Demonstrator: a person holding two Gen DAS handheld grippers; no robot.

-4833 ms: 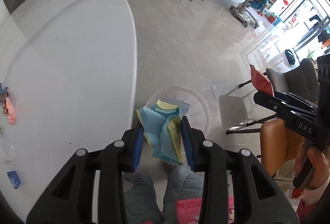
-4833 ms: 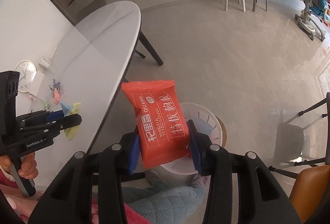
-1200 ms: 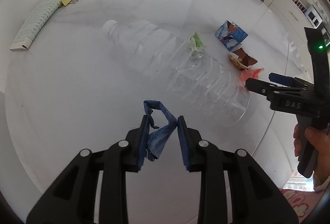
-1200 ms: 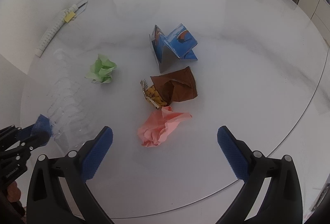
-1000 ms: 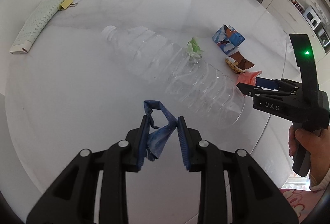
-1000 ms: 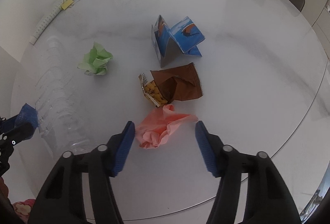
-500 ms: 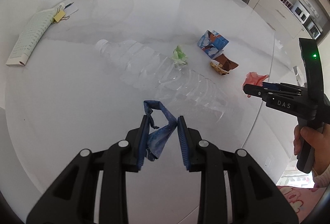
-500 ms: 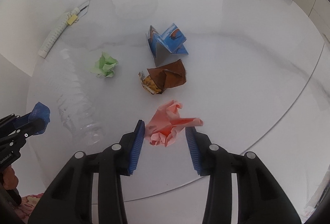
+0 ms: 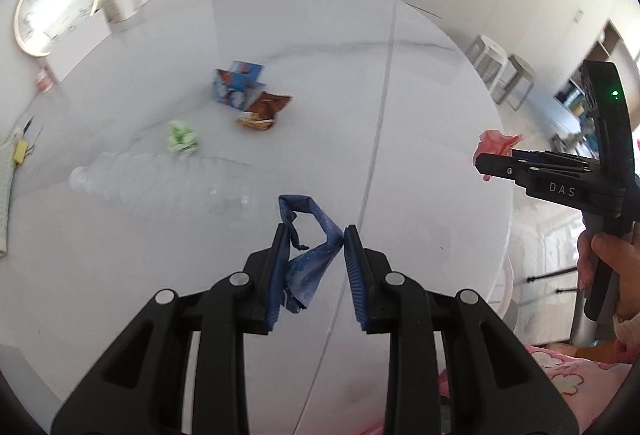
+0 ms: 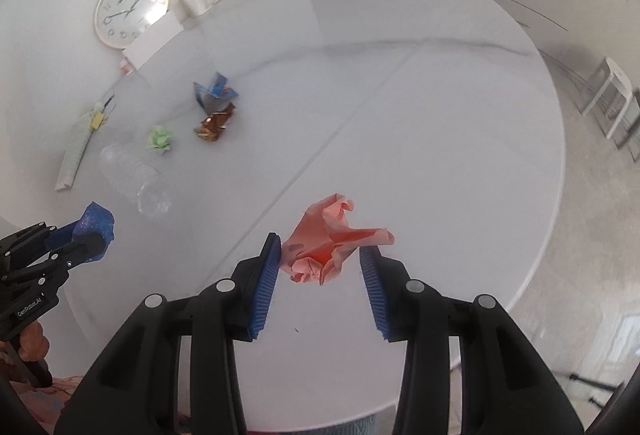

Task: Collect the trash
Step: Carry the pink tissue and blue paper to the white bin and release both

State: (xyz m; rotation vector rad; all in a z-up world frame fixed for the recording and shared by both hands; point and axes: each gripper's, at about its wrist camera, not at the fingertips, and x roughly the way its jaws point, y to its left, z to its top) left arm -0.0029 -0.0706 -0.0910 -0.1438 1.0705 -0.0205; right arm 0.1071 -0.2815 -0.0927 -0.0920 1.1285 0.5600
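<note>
Glossy white table (image 10: 440, 139), crumpled pink paper (image 10: 332, 239), clear plastic bottle (image 10: 132, 175).

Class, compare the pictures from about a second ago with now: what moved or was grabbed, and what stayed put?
The right gripper closed on the pink paper and lifted it off the table. The left gripper kept hold of the blue scrap. Bottle, green wad and brown wrapper stayed put.
</note>
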